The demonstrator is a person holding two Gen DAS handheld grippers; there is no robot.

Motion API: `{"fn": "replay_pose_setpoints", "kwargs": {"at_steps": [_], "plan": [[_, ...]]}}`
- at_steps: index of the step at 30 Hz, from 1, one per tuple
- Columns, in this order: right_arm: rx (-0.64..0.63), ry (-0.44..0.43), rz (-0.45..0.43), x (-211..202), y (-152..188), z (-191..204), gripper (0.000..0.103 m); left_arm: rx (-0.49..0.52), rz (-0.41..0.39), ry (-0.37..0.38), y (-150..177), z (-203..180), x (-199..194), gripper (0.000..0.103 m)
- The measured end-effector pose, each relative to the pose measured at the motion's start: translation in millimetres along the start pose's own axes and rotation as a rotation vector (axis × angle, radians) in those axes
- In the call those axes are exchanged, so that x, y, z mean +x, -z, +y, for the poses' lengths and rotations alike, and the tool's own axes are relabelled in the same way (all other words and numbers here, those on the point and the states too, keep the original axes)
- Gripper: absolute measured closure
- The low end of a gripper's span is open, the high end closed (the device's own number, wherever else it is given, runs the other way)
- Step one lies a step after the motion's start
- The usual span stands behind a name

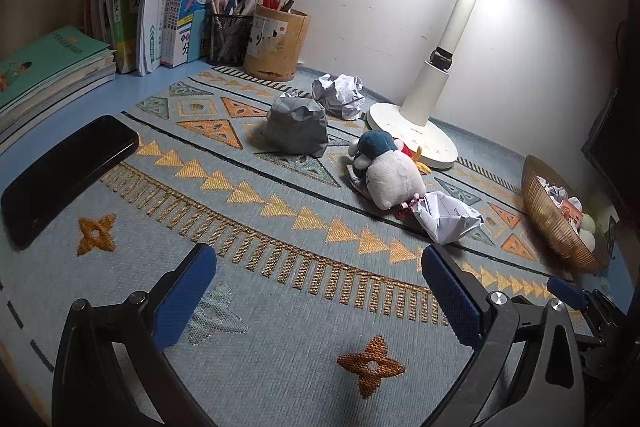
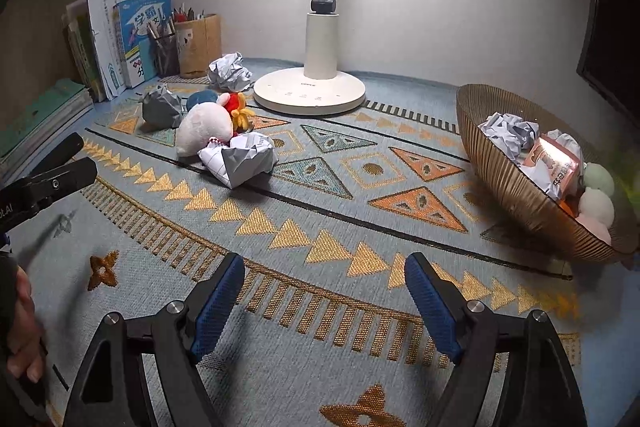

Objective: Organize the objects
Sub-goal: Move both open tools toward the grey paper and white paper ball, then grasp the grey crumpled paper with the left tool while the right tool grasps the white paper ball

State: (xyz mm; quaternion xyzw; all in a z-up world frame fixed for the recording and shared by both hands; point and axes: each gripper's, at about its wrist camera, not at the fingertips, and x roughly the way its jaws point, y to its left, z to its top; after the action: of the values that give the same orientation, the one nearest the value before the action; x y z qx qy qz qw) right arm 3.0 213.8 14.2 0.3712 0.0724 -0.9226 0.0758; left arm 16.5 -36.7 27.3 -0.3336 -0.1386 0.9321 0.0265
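A white plush toy (image 1: 394,181) with a blue cap lies mid-mat; it also shows in the right wrist view (image 2: 204,129). A white crumpled paper (image 1: 448,217) touches it, seen too in the right wrist view (image 2: 240,161). A grey paper ball (image 1: 298,127) and a white paper ball (image 1: 340,95) lie farther back. A brown ribbed basket (image 2: 504,171) at the right holds paper balls, a pink packet and pale round toys. My left gripper (image 1: 316,287) is open and empty above the mat. My right gripper (image 2: 324,291) is open and empty.
A white lamp base (image 2: 310,93) stands at the back. Books (image 1: 160,7), a mesh pen cup (image 1: 228,39) and a wooden holder (image 1: 276,43) line the back left. A black phone (image 1: 68,175) lies at the left beside stacked books (image 1: 44,67).
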Motion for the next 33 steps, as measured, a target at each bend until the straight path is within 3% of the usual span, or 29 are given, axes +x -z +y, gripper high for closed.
{"fn": "replay_pose_setpoints", "kwargs": {"at_steps": [18, 21, 23, 26, 30, 33], "plan": [[-0.011, -0.019, 0.014, 3, -1, 1, 0.022, -0.005, 0.025, -0.001, -1, 1, 4, 0.001], [-0.006, -0.089, 0.075, 12, -7, 0, 0.022, -0.022, 0.074, 0.028, -13, 8, 15, 0.001], [0.025, -0.166, 0.131, 19, -18, 1, 0.022, -0.035, 0.070, 0.004, -30, 16, 23, 0.001], [0.040, -0.228, 0.135, 28, -40, 13, 0.022, -0.011, 0.077, -0.008, -60, 25, 42, 0.001], [-0.004, -0.217, 0.159, 60, -60, 43, 0.022, -0.022, 0.154, -0.003, -80, 36, 88, 0.001], [-0.018, -0.187, 0.185, 82, -65, 55, 0.022, -0.044, 0.162, 0.005, -84, 39, 107, 0.001]]}}
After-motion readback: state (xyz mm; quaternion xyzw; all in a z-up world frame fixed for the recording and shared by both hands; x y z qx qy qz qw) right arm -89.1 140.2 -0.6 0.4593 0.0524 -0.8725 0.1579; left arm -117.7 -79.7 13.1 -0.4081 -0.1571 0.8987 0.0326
